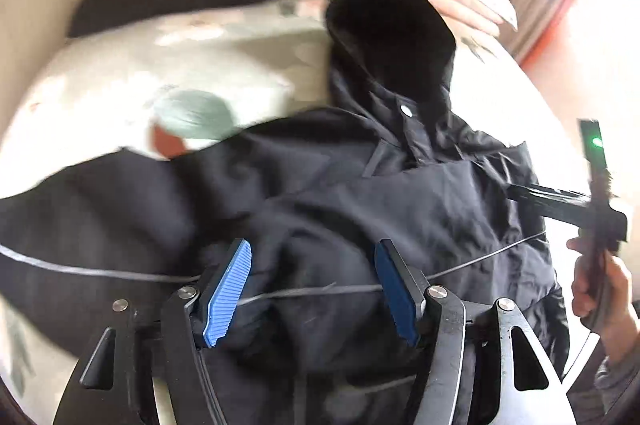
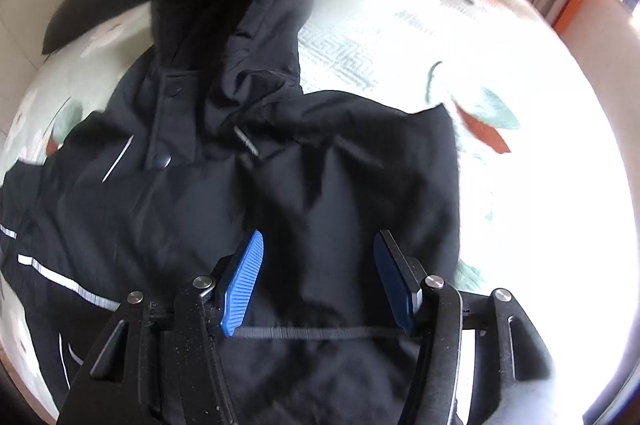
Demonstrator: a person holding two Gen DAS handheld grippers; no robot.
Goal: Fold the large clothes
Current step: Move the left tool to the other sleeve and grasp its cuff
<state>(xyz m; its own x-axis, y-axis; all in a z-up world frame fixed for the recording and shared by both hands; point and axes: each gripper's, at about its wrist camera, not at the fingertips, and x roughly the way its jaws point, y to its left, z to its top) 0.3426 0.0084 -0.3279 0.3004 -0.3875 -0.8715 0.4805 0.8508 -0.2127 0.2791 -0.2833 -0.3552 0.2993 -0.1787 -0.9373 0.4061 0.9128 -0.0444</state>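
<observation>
Both sets of jaws are held wide apart, nothing clamped: the left gripper [image 1: 312,291] and right gripper [image 2: 318,281] are poised over the black hooded jacket [image 2: 248,185], which is spread front-up on the floral bedsheet [image 2: 400,37]. A side fold appears to be in hand; an edge or sleeve must be pinched next.

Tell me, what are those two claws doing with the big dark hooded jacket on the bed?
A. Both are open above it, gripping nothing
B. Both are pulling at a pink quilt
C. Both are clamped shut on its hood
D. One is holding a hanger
A: the left claw and the right claw each show blue pads spread wide apart over the dark jacket, with no fabric pinched between them.
</observation>
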